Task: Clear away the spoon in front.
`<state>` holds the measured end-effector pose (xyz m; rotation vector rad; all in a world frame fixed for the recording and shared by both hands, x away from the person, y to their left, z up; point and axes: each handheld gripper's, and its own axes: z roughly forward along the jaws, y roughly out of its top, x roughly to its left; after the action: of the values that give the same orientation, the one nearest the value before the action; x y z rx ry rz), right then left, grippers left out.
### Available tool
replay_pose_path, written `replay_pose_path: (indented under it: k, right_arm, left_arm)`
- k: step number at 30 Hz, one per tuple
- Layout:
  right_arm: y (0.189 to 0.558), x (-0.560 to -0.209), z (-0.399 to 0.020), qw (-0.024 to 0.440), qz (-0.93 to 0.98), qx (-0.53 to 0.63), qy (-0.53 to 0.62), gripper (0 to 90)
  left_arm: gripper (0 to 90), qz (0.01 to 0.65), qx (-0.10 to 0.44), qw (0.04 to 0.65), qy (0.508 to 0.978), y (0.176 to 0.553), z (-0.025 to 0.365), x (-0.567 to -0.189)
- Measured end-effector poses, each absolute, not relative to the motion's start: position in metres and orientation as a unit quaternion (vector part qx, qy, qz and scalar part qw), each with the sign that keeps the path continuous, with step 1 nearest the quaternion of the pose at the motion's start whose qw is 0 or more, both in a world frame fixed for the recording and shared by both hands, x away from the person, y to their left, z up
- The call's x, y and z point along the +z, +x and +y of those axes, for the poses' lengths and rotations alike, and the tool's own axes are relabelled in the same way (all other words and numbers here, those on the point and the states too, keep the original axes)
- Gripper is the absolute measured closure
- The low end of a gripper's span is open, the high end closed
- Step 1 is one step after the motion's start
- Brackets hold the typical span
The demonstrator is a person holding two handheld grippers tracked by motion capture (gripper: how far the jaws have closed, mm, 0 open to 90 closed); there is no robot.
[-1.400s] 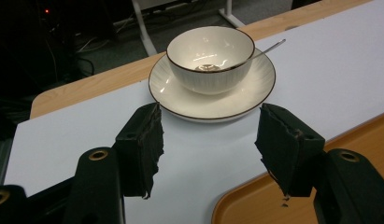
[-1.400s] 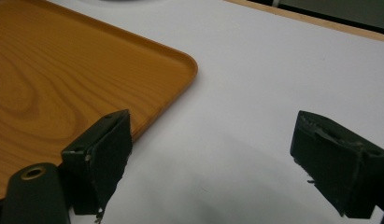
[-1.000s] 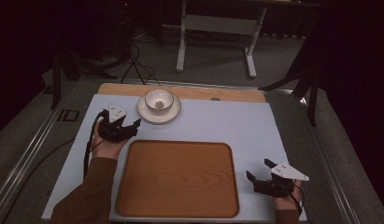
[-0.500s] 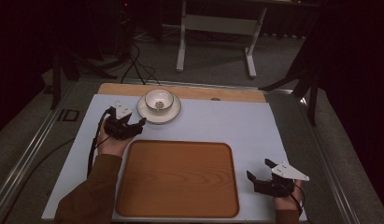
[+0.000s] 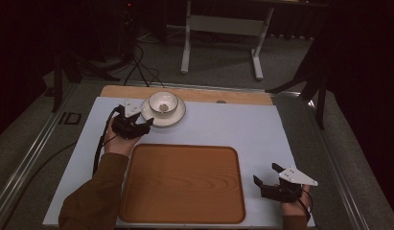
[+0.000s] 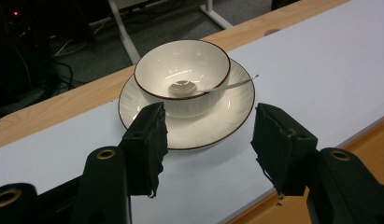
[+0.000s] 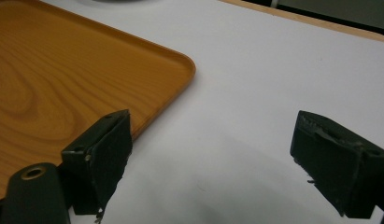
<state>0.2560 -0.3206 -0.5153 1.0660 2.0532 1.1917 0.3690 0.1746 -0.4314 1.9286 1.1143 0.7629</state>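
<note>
While the right gripper (image 5: 270, 179) rests with jaws wide and empty just right of the wooden tray (image 5: 182, 184), the left gripper (image 5: 137, 120) beyond the tray's far left corner has just been narrowing its still-open jaws, nothing between them. Just past it a saucer (image 6: 189, 133) carries a bowl (image 6: 182, 77) holding a spoon (image 6: 199, 87). White table (image 5: 233, 127); behind, dim floor with cables hard to make out
</note>
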Motion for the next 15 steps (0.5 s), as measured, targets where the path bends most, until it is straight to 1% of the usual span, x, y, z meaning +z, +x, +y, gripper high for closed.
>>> replay_pose_path:
  k: [6,15]
  right_arm:
    - [0.256,-0.515,-0.321,0.266,0.759,0.443,0.396,12.6]
    - [0.256,-0.516,-0.320,0.265,0.761,0.441,0.394,12.6]
  left_arm:
    - [46.9,0.430,0.298,0.385,0.760,0.375,0.170,-0.428]
    - [52.6,0.418,0.292,0.384,0.770,0.387,0.159,-0.424]
